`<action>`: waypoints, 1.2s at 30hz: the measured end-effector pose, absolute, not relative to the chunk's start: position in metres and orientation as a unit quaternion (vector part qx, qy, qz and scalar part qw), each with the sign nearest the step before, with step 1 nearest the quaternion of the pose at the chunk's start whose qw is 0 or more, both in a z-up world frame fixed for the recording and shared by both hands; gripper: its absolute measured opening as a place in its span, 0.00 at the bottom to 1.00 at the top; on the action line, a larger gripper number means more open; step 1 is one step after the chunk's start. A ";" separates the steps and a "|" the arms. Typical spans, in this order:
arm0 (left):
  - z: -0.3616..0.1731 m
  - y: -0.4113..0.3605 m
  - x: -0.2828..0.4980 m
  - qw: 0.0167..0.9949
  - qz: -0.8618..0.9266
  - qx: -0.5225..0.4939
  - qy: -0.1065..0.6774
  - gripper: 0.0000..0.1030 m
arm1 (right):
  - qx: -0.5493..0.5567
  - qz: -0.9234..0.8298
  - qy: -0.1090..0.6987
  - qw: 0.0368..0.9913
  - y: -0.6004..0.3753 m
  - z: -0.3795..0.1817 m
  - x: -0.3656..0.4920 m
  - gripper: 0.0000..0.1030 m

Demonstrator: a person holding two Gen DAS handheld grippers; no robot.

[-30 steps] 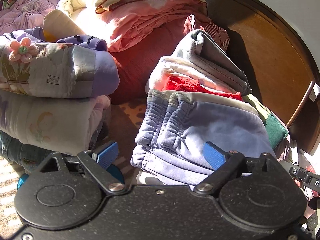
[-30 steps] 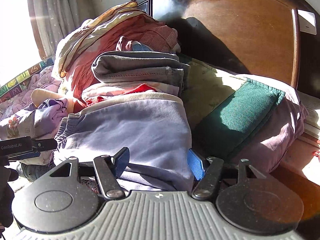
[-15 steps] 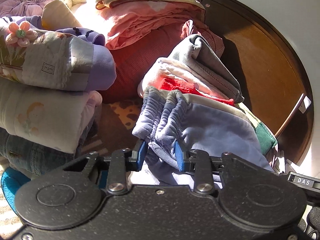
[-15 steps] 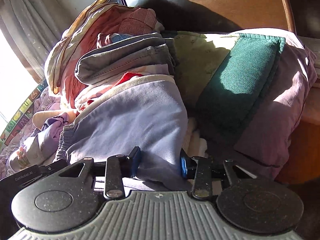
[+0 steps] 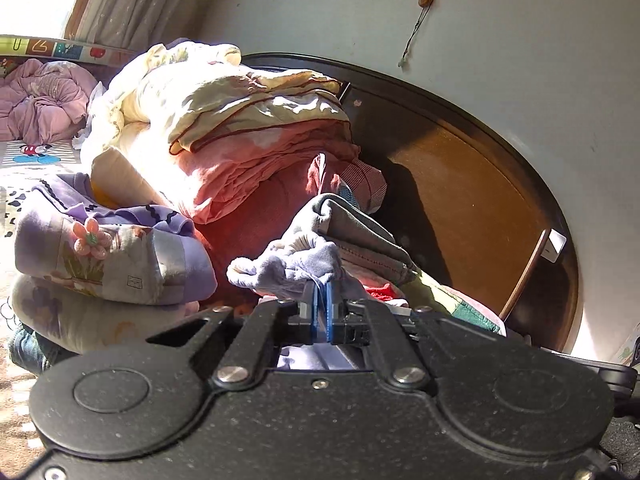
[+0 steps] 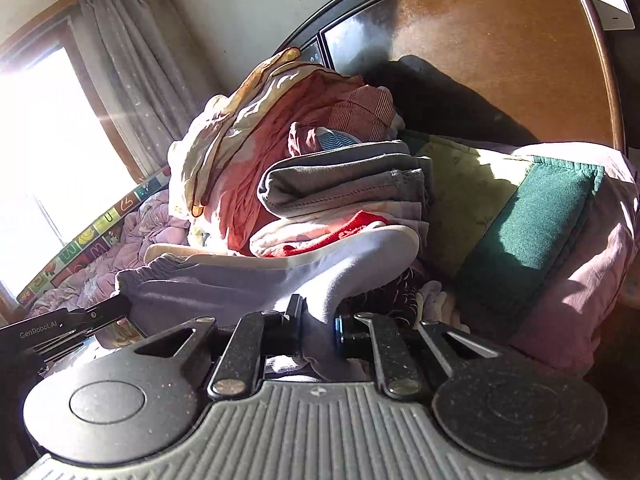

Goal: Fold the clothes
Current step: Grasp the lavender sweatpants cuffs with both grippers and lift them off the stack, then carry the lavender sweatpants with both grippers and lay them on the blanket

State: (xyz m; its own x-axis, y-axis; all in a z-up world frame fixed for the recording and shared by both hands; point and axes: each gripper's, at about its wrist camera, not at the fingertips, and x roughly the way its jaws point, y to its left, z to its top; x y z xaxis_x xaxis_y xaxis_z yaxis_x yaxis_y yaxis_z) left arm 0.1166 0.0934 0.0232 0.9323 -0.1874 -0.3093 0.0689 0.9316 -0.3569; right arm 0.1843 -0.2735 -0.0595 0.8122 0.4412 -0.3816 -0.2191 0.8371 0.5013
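A pale blue garment with an elastic waistband (image 6: 224, 292) lies at the front of a stack of folded clothes. My left gripper (image 5: 321, 304) is shut on its bunched waistband end (image 5: 296, 266), the blue pads pressed together on the cloth. My right gripper (image 6: 318, 322) is shut on the garment's other side, where a fold of blue cloth (image 6: 352, 272) rises from between the fingers. Behind it the stack holds a red and white piece (image 6: 320, 236) and a folded grey garment (image 6: 344, 188). The left gripper's body (image 6: 60, 330) shows at the left of the right wrist view.
Folded purple floral clothes (image 5: 112, 256) are stacked at the left. A heap of pink and cream bedding (image 5: 248, 140) stands behind. A green and lilac pillow (image 6: 552, 232) leans at the right against the wooden headboard (image 6: 500, 64). A curtained window (image 6: 60, 140) glares at the far left.
Both grippers went from open around the blue garment to shut on it. They have since lifted, pulling the cloth up and bunching it.
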 end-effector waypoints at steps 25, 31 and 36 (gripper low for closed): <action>0.062 0.302 -0.171 0.947 0.252 -0.096 0.173 0.01 | 0.115 0.497 0.342 0.789 0.058 -0.046 0.025 0.16; 0.037 0.345 -0.230 0.918 0.325 -0.097 0.207 0.01 | 0.091 0.533 0.364 0.758 0.113 -0.056 -0.027 0.27; 0.005 0.383 -0.271 0.885 0.377 -0.104 0.252 0.01 | 0.096 0.536 0.378 0.748 0.123 -0.067 -0.043 0.34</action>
State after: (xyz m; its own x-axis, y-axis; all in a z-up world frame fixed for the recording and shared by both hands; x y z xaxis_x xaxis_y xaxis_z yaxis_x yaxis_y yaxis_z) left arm -0.2714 0.3832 0.0054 0.5891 0.6145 -0.5247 -0.7192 0.6948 0.0061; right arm -0.0433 0.1225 -0.0668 0.1389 0.8754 -0.4630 -0.7294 0.4067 0.5500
